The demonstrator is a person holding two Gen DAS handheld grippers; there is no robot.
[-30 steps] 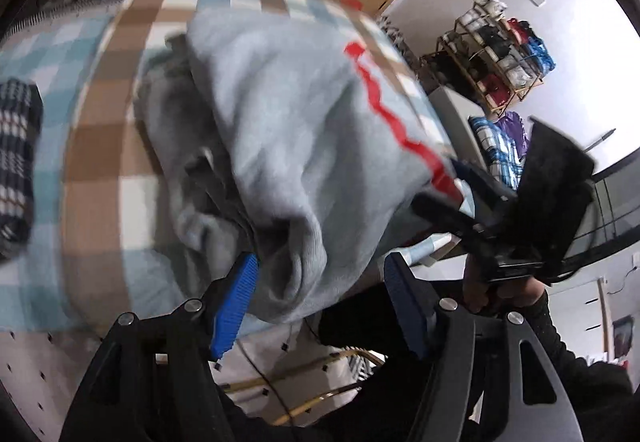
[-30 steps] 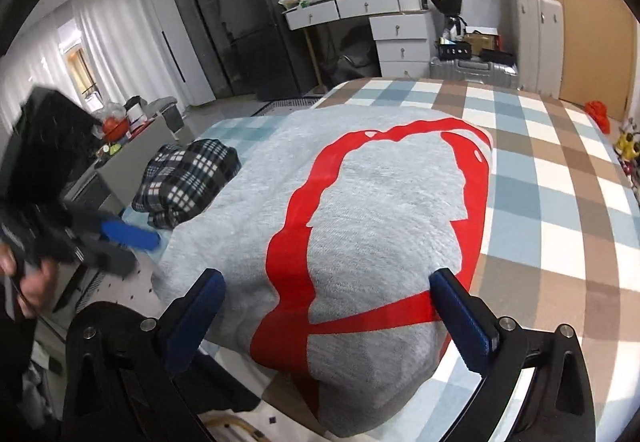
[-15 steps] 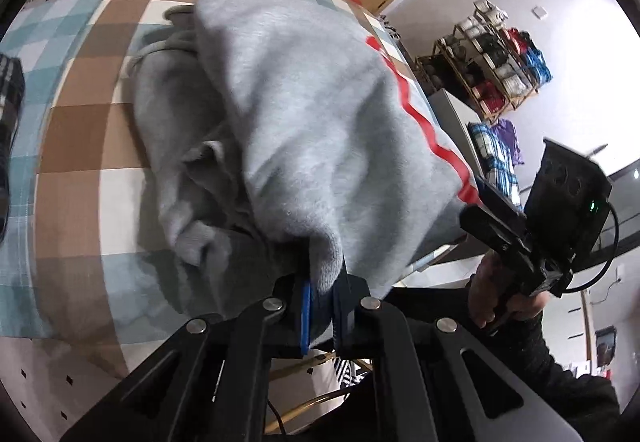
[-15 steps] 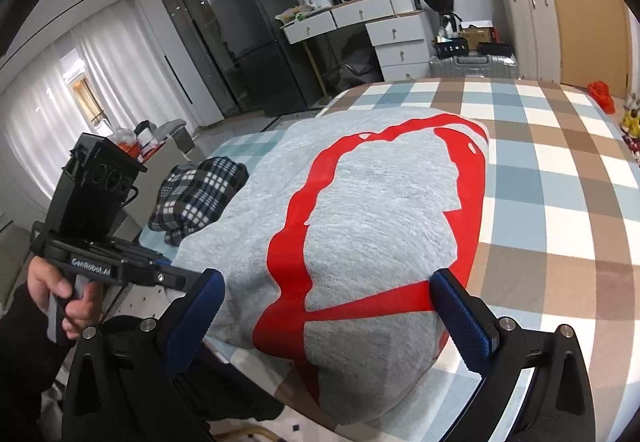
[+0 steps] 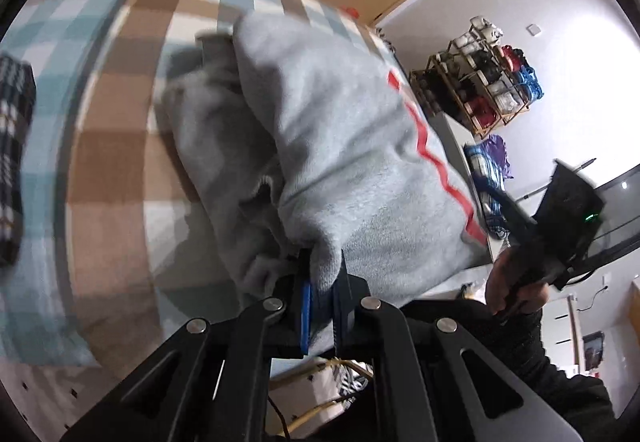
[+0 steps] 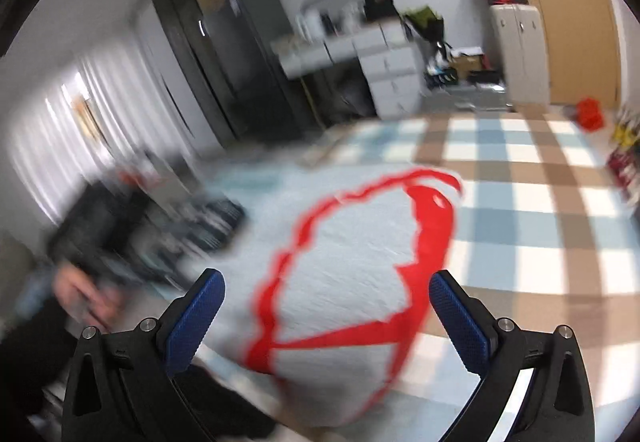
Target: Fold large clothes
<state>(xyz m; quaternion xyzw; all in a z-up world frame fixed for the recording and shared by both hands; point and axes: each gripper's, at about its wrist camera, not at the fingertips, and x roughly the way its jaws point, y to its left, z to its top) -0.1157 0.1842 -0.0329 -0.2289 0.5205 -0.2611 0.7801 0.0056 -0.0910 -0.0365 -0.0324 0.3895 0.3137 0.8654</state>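
A grey sweatshirt [image 5: 340, 145] with a red printed outline lies folded in a thick bundle on the checked bedspread [image 5: 108, 161]. My left gripper [image 5: 322, 282] is shut on the near edge of the sweatshirt at the bed's edge. The sweatshirt also shows in the right wrist view [image 6: 352, 266], blurred, with the red outline facing up. My right gripper [image 6: 326, 302] is open and empty just above its near end, a finger on each side. The right gripper also appears in the left wrist view [image 5: 560, 222], held at the right.
A dark plaid garment [image 5: 12, 161] lies on the bed to the left. A wooden shelf rack [image 5: 484, 81] stands by the right wall. Drawers [image 6: 384, 69], a dark fridge [image 6: 240, 65] and a cabinet [image 6: 520, 53] stand beyond the bed.
My left gripper has closed on the sweatshirt's near edge and now pulls it. The right gripper has swung quickly, blurring its view, and stays open.
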